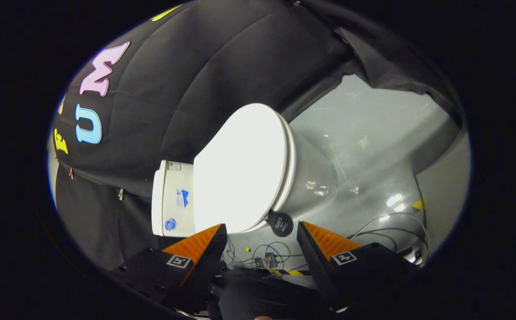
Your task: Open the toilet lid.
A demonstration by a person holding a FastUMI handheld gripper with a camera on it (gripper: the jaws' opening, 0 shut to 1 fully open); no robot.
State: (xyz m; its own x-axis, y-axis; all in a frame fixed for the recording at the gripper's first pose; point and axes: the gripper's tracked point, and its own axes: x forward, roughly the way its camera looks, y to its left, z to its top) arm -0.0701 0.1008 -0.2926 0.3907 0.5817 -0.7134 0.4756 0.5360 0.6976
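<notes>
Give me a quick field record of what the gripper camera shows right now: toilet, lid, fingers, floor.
toilet: white toilet, seen tilted, against the black cloth wall
lid: lid down, closed over the seat
tank: tank behind the lid, with stickers on it
gripper: gripper open, fingers apart, touching nothing
fingers to lid: lid edge just ahead of the fingers, not between them
round tag: dark disc by the lid's rim, ahead of the finger gap
floor: grey floor, cables lying beyond the fingers
task state: lid not yet lifted
</notes>
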